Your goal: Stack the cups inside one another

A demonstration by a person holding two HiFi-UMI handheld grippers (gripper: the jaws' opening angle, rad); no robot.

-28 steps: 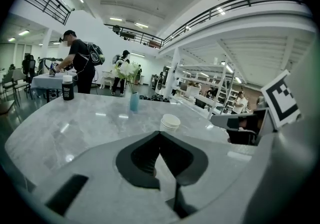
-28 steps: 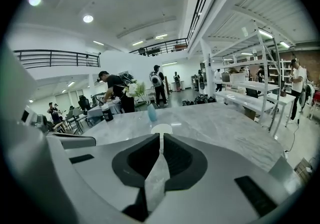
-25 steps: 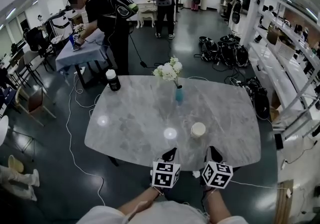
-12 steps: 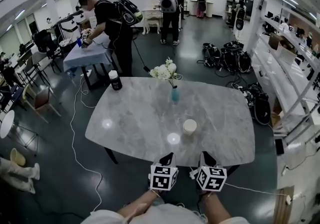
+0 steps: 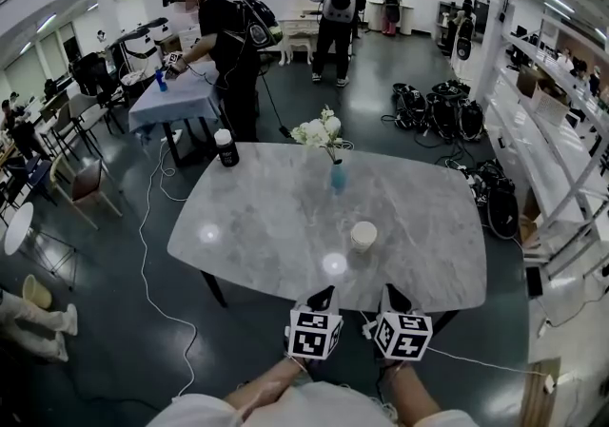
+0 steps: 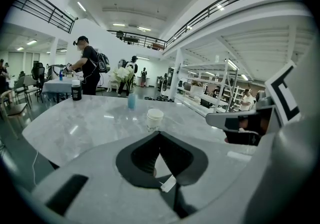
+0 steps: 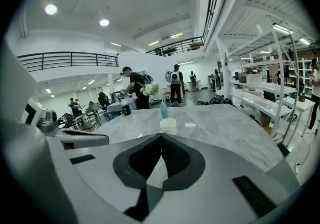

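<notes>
A white paper cup stack (image 5: 363, 237) stands upright on the grey marble table (image 5: 257, 216), right of its middle. It also shows ahead of the jaws as the cup stack (image 6: 154, 118) and the cup stack (image 7: 168, 125). My left gripper (image 5: 325, 291) hovers at the table's near edge, short of the cups and a little to their left. Its tips meet, as the left gripper (image 6: 159, 134) shows, with nothing held. My right gripper (image 5: 388, 289) hangs beside it. Seen in its own view, the right gripper (image 7: 161, 135) is closing the last bit, its jaws empty.
A blue vase (image 5: 339, 178) with white flowers (image 5: 319, 133) stands at the table's far side. A dark bottle with a white lid (image 5: 225, 147) sits at the far left corner. People work at another table (image 5: 171, 97) beyond. Cables cross the floor (image 5: 143, 225).
Both grippers have drawn back a little toward the table's near edge, away from the cup stack. The head view has shifted slightly. The cups have not moved on the table.
</notes>
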